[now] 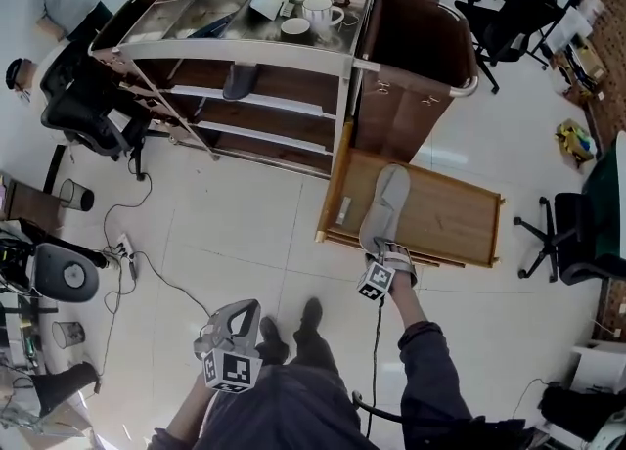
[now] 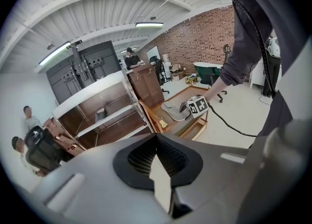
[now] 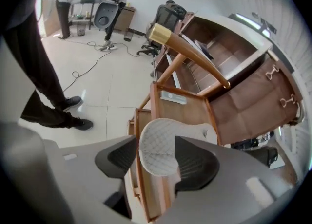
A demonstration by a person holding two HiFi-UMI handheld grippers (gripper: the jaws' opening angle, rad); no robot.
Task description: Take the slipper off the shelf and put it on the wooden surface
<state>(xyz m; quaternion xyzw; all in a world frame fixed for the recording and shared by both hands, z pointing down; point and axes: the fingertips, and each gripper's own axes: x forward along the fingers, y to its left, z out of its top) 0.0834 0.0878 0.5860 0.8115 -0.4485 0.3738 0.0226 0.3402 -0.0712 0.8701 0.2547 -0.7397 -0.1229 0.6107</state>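
Right gripper (image 3: pixel 156 142): jaws stand wide apart around the heel of the pale slipper (image 1: pixel 384 205); the pads do not press it.
Left gripper (image 2: pixel 156 139): jaws closed together with nothing between them, held low, well out from the front of the shelf unit.
Shelf unit (image 1: pixel 284 106): open-fronted, with white-edged shelves over brown boards and a glass-panelled top.
Brown bin (image 1: pixel 411 106): a tall open-topped box, touching the shelf unit's right end as seen in the head view.
Wooden surface (image 1: pixel 450 218): a low rimmed board on the floor, just off the shelf unit's front right corner; the pale slipper lies on it.
Pale slipper: sole down, toe towards the shelf unit, heel at the right gripper.
Dark slipper (image 1: pixel 240 80): on the shelf unit's upper shelf, near the middle.
Mug (image 1: pixel 320 16): white, upright on the shelf unit's top among other white cups.
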